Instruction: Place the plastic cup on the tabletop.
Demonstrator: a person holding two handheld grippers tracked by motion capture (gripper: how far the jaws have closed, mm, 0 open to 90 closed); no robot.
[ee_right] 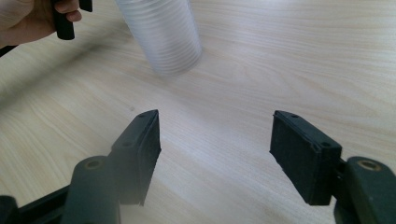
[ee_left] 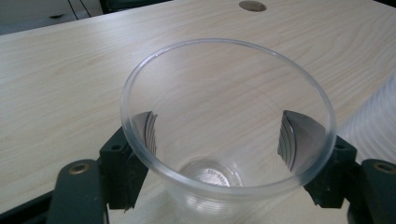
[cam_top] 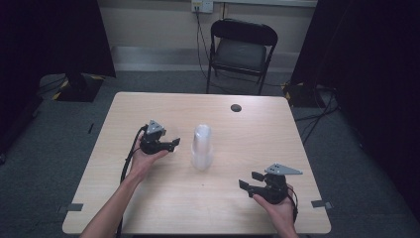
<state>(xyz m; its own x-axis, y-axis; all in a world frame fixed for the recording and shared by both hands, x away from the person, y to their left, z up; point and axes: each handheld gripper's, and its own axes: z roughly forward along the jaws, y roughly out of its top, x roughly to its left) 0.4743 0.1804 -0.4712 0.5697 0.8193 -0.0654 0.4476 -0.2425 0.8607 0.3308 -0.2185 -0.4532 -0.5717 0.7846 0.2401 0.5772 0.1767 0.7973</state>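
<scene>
Clear cup (ee_left: 229, 135) pinched in left tongs (ee_left: 224, 144) above the worktop (cam_top: 148, 198).
Right tongs (ee_right: 215, 154) are spread and empty, near a stack of cups (cam_top: 202, 147) mid-worktop.

The surface (cam_top: 148, 198) looks like pale wood-grain laminate, smooth with a soft sheen. The single cup (ee_left: 229, 130) is clear glossy plastic with a rounded rim; the stack of cups (cam_top: 202, 147) at centre frame is translucent, ribbed plastic. The fingers (ee_right: 299, 154) are matt black plastic.
</scene>
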